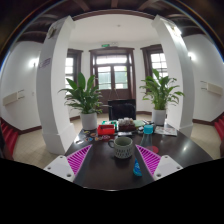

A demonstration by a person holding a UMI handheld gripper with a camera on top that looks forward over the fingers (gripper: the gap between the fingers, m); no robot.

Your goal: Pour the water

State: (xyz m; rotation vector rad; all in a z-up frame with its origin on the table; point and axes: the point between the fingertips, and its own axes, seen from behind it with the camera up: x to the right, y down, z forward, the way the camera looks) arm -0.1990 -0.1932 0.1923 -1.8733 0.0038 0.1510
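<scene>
A patterned grey-green mug (122, 147) stands on the dark table (100, 170), its handle turned left. It sits between my two fingers, with a clear gap at each side. My gripper (113, 157) is open, its magenta pads (78, 158) spread wide to left and right. A small blue object (137, 168) lies on the table just in front of the mug, nearer the right finger. I cannot make out a water vessel for certain among the things beyond the mug.
Beyond the mug lie a red object (105, 129), a teal cup (148, 128) and other small items. Two potted plants (85, 98) flank a black monitor (122, 108) at the far table edge. A wooden door stands behind.
</scene>
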